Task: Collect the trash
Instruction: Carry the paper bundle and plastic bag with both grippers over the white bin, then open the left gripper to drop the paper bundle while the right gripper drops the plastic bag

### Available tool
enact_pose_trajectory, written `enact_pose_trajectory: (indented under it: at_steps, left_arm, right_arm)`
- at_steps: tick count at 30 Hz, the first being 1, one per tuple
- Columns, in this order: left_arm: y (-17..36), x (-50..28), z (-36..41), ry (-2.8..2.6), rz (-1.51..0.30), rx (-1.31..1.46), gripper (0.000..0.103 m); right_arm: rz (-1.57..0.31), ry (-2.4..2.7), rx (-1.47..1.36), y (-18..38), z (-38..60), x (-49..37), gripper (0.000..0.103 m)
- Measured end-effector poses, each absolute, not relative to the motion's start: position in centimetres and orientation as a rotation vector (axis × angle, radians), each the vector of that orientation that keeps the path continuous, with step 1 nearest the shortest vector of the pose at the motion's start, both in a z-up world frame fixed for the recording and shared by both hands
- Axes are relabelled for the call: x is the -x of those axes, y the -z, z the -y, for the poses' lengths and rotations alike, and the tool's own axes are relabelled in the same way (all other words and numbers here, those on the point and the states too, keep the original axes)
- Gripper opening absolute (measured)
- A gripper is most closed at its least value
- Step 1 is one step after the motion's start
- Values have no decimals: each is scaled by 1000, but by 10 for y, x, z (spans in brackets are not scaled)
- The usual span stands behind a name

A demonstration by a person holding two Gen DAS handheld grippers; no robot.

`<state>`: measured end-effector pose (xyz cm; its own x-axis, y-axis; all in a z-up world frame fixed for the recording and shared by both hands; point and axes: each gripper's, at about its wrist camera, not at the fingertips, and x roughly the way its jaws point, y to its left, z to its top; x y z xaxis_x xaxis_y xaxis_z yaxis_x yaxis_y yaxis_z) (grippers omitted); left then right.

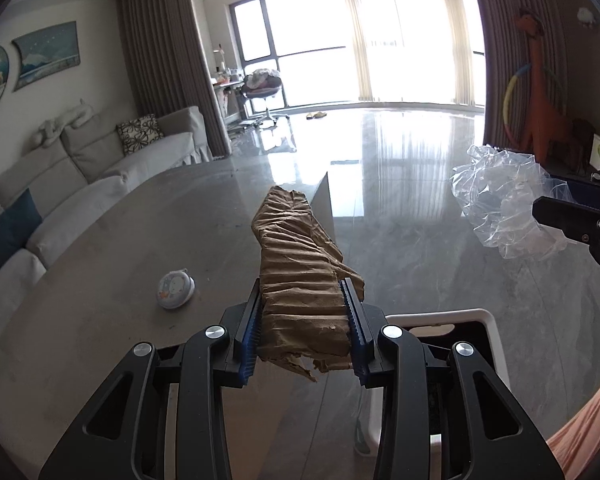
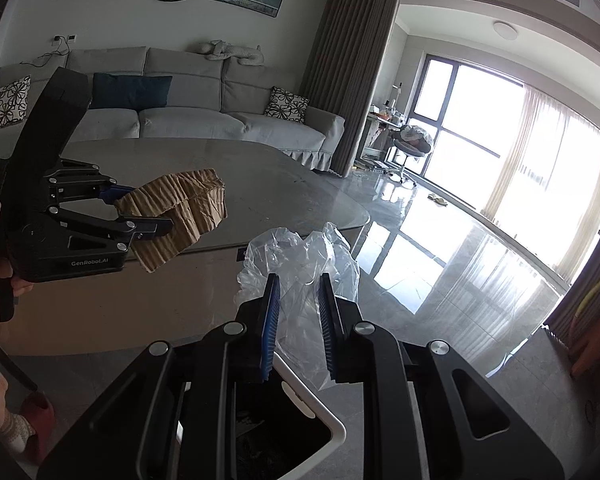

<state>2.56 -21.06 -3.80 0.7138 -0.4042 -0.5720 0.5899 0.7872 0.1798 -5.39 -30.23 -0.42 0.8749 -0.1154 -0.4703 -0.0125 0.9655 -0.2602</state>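
My left gripper (image 1: 304,320) clamps crumpled brown corrugated cardboard (image 1: 300,256). My right gripper (image 2: 298,320) pinches wrinkled clear plastic film (image 2: 300,264) above the white-rimmed bin (image 2: 324,416).

We hold a crumpled piece of brown corrugated cardboard (image 1: 300,276) clamped between our left blue pads, its creased, torn length sticking forward and up past the fingertips, clear of the grey table. We pinch a crinkled clear plastic bag (image 2: 300,272) in our right, its loose folds billowing above and below the fingers. A white-rimmed trash bin (image 2: 332,424) with a dark inside sits open just beneath both.
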Motion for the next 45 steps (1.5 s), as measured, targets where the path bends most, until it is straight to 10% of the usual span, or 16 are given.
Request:
enact_pose_trajectory:
  at_steps: [33,37,41,45]
  left_arm:
    - [88,14,296,777,-615,-403,38]
    - [96,13,299,796,-633,-418,46]
    - [98,14,300,790,-620,-421,90]
    - [93,15,294,768,-573,-415,99]
  right_arm:
    - [-560,174,233,36,342,107,21]
    - [-570,175,225,40,341,105,21]
    - [-576,176,221,40,339,99,21]
    - [-577,176,222,41,337,95,21]
